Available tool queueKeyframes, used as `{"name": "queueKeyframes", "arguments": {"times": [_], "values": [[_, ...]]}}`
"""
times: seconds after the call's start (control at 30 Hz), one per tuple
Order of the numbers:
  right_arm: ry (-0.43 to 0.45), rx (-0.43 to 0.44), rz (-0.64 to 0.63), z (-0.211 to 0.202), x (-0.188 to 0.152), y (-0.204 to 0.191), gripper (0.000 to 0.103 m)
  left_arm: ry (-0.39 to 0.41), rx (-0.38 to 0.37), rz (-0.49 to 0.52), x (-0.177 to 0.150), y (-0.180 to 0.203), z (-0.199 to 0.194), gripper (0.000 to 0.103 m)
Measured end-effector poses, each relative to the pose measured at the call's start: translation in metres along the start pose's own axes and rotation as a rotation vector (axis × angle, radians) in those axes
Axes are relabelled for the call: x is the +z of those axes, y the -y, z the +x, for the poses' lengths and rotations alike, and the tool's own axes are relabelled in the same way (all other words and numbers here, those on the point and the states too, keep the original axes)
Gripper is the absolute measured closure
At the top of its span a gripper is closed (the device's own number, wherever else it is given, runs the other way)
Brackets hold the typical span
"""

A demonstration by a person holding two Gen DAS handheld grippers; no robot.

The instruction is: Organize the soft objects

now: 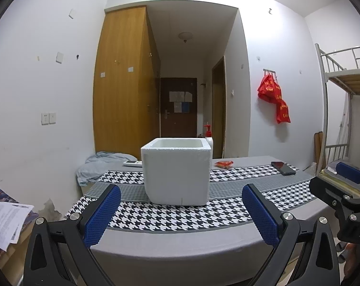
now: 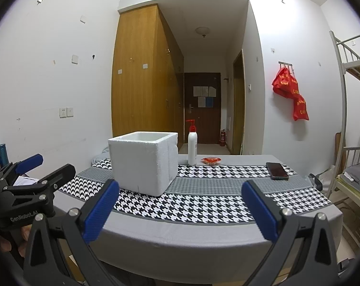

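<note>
A white foam box [image 1: 177,174] stands open-topped on the houndstooth-patterned table [image 1: 180,217]; it also shows in the right wrist view [image 2: 144,164]. A small red soft packet [image 1: 224,164] lies behind it on the right, also in the right wrist view [image 2: 211,160]. A crumpled light-blue cloth [image 1: 96,166] lies at the table's far left. My left gripper [image 1: 181,217] is open and empty in front of the box. My right gripper [image 2: 180,212] is open and empty, right of the box.
A black phone [image 2: 277,170] lies at the right of the table. A white pump bottle [image 2: 192,146] stands behind the box. A remote [image 1: 132,163] lies by the cloth. Papers [image 1: 6,224] sit at the left. A bunk bed [image 1: 346,83] stands at the right.
</note>
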State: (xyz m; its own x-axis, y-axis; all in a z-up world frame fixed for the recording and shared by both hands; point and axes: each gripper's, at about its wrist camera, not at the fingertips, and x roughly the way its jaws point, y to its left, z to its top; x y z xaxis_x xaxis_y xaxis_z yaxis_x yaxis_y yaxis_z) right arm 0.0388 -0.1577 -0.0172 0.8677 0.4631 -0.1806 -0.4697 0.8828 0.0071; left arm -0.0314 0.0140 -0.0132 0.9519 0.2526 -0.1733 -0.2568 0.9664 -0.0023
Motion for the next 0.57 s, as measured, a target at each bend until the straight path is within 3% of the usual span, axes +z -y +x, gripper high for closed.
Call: {"name": "queueKeyframes", "arguments": {"times": [0.57], "values": [[0.0,0.0,0.004,0.0011,-0.0001,0.0002,0.0,0.0,0.001,-0.006,-0.0006,-0.0036,-0.0007,0.001]]}}
